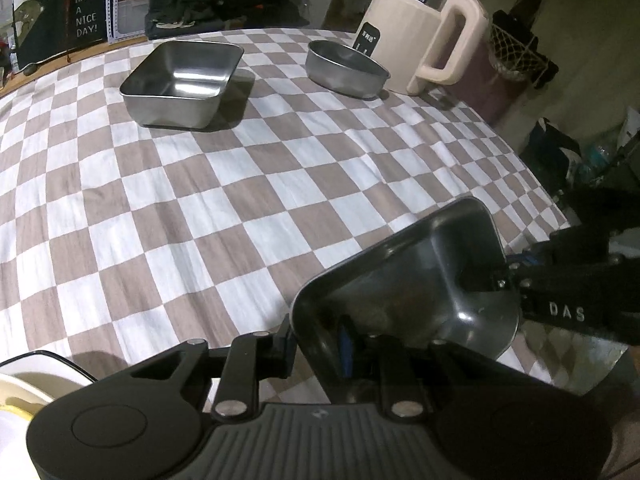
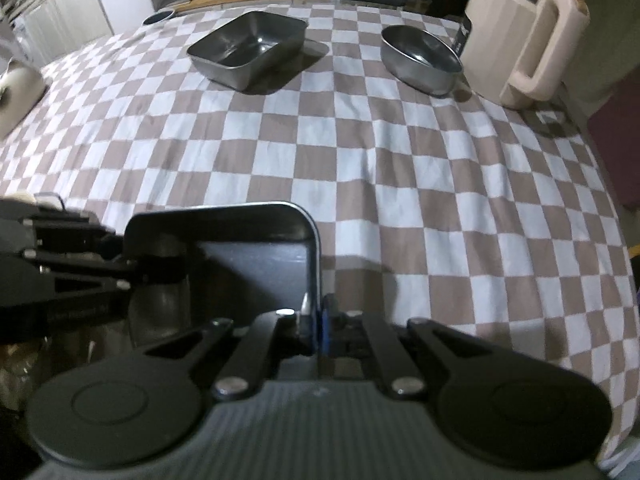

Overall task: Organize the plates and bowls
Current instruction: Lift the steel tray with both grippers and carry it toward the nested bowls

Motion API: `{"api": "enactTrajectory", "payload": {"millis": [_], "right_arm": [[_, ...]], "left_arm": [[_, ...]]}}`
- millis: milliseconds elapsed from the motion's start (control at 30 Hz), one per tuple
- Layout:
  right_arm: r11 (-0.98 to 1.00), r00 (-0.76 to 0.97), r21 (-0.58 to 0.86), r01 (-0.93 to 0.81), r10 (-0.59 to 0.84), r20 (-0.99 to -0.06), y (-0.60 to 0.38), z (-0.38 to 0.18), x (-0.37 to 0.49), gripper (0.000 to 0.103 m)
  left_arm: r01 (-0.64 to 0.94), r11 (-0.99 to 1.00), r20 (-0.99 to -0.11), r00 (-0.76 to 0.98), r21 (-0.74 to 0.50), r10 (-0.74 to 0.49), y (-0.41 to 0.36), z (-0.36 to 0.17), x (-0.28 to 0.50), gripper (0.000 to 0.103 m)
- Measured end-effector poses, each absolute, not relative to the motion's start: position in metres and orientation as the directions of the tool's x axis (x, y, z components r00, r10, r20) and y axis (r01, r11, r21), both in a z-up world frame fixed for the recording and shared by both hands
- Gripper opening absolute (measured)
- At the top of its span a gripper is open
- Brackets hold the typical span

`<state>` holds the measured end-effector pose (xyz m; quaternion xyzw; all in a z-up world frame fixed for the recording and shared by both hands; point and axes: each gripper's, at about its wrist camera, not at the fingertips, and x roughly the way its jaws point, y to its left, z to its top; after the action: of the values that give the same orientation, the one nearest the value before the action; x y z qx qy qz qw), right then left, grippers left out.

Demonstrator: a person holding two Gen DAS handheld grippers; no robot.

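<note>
Nearest the lens in both views, a rectangular steel tray [image 1: 404,284] [image 2: 256,256] is held above the near edge of a table covered in a brown-and-white checked cloth [image 1: 240,184] [image 2: 400,168]. From the left wrist camera, the left gripper [image 1: 320,340] is seen pinching the tray's near rim between its pressed-together tongs, a blue pad showing against the metal, while the right gripper [image 1: 504,280] reaches in from the right edge of the frame and is clamped on the tray's right-hand wall; the letters "DAS" are legible on its arm only in this view. From the right wrist camera, the right gripper [image 2: 318,324] is shown closed on the tray's right rim, and the left gripper [image 2: 132,276] enters from the left, gripping the opposite wall. Toward the far edge of the table, a larger rectangular steel pan [image 1: 182,82] [image 2: 248,50] and an oval steel bowl [image 1: 346,68] [image 2: 420,60] are set well apart from the held tray, both upright. A cream jug with a big handle [image 1: 424,46] [image 2: 524,44] stands at the far right corner, just beside the bowl. Only the left view shows white dishes [image 1: 32,384] at the near left corner and a "HAVE A NICE DAY!" sign [image 1: 86,12] read in full beyond the table. Only the right view shows a small dark cup [image 2: 159,16] at the far left corner, white cabinets [image 2: 60,12] behind it, and a pale rounded object [image 2: 18,92] at the left edge of the table.
</note>
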<state>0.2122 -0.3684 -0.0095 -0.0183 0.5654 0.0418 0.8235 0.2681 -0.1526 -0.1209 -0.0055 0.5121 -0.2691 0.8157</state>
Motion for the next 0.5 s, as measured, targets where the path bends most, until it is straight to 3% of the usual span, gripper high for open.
{"api": "enactTrajectory", "payload": {"millis": [100,267,367,433,500], "right_arm": [[0.996,0.352,0.004,-0.088,0.035,-0.936,-0.3678,-0.0122,0.2148,0.003],[0.997,0.346,-0.007,-0.078,0.02,-0.938,-0.3685,-0.0153,0.2165,0.003],[0.997,0.349,-0.007,-0.071,0.018,-0.937,-0.3699,-0.016,0.2174,0.003],[0.998,0.353,-0.004,-0.067,0.02,-0.935,-0.3705,-0.0169,0.2187,0.003],[0.998,0.364,0.0,-0.062,0.023,-0.931,-0.371,-0.0175,0.2197,0.003]], "left_arm": [[0.431,0.861,-0.844,0.325,-0.269,-0.427,-0.1539,-0.1208,0.2661,0.05],[0.413,0.868,-0.869,0.279,-0.276,-0.409,-0.1495,-0.1237,0.2634,0.051],[0.423,0.863,-0.871,0.269,-0.277,-0.411,-0.1472,-0.1209,0.2598,0.048],[0.424,0.858,-0.868,0.262,-0.288,-0.421,-0.1458,-0.119,0.2579,0.028],[0.417,0.856,-0.866,0.251,-0.306,-0.433,-0.1446,-0.1187,0.2578,0.018]]}}
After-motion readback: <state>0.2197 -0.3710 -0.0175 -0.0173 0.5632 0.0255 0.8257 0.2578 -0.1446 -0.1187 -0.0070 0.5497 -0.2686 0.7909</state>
